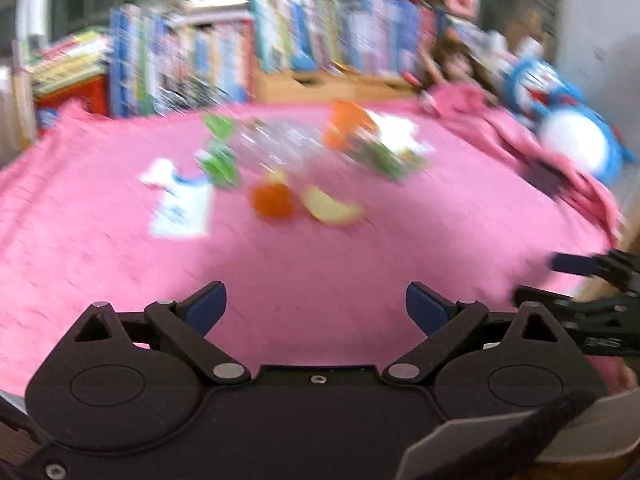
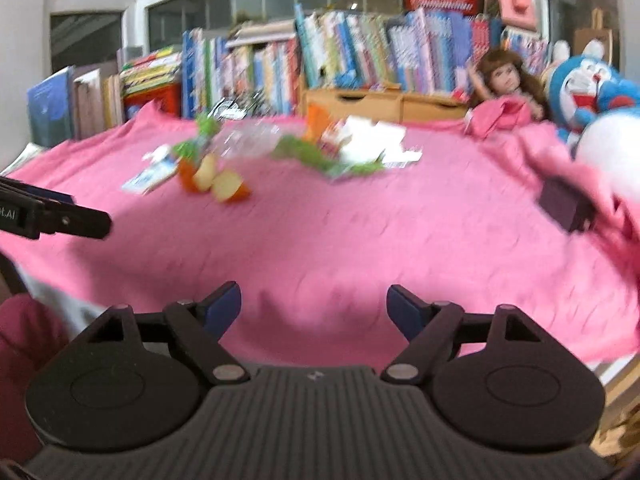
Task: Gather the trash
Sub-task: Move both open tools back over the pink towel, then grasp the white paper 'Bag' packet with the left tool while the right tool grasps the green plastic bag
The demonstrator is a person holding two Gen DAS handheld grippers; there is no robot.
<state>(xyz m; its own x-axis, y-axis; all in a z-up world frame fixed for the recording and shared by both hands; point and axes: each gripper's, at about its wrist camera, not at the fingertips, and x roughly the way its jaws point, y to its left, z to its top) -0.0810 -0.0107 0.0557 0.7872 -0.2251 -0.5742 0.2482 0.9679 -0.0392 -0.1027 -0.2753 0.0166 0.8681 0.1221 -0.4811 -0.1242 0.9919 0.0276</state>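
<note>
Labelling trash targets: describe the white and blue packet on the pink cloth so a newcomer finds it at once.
On the pink cloth in front of the row of books, a cluster of litter lies toward the far side. The flat white and blue paper packet is its leftmost piece, beside the pale fruit pieces with orange peel. It alone is flat, rectangular and blue-printed.

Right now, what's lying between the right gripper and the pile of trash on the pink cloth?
Only bare pink cloth lies between the open right gripper and the trash; the right wrist view shows it.
</note>
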